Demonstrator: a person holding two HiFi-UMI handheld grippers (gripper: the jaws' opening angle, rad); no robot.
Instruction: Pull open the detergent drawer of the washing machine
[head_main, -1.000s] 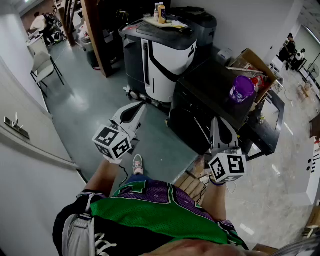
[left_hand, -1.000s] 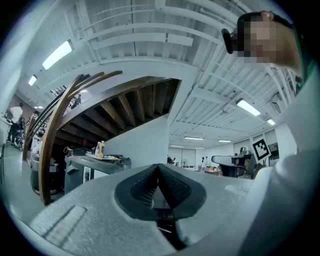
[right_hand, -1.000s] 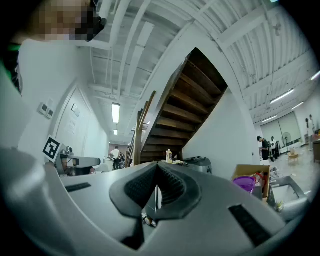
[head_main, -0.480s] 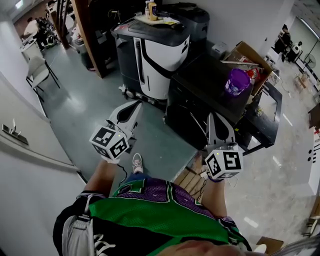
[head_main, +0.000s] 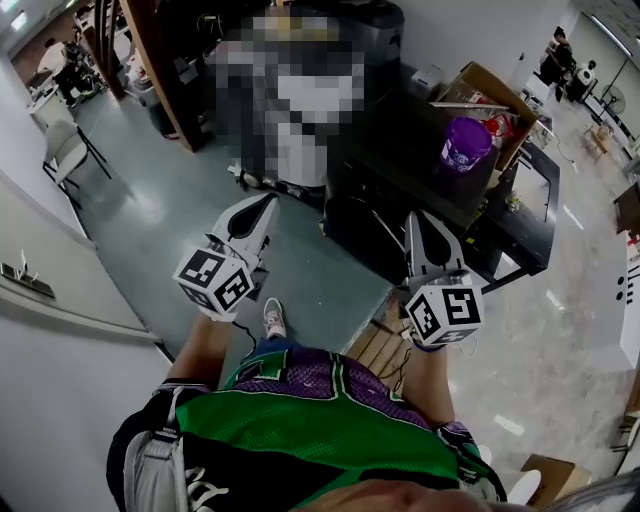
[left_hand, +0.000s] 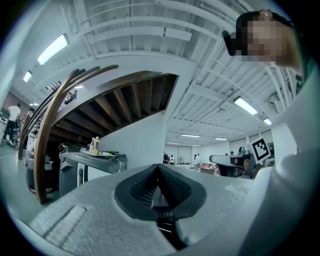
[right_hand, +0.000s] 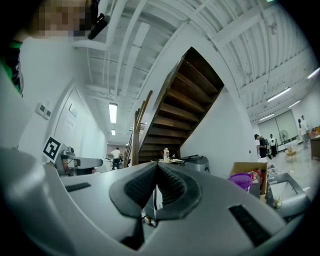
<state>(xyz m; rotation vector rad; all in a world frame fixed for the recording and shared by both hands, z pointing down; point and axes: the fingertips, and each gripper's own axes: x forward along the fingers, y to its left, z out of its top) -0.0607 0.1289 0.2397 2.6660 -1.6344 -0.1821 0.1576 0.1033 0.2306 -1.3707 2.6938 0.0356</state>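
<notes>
The white and dark washing machine (left_hand: 82, 167) stands ahead on the grey floor, with bottles (left_hand: 94, 145) on its top. The right gripper view shows the same machine (right_hand: 197, 161) past the jaws. Its detergent drawer cannot be made out. In the head view the left gripper (head_main: 268, 200) and right gripper (head_main: 413, 218) are held level in front of the person, both well short of the machine. Both are shut with nothing between the jaws, as seen at the left gripper (left_hand: 158, 167) and the right gripper (right_hand: 157, 167).
A black cabinet (head_main: 400, 165) stands right of the machine and carries a purple tub (head_main: 465, 145) and a cardboard box (head_main: 495, 95). A wooden pallet (head_main: 375, 345) lies at the person's feet. A white wall (head_main: 60, 330) runs along the left, with a chair (head_main: 65, 140) beyond.
The machine and the black cabinet have drawn a little nearer in the head view. The left gripper has edged forward. Both grippers stay shut.
</notes>
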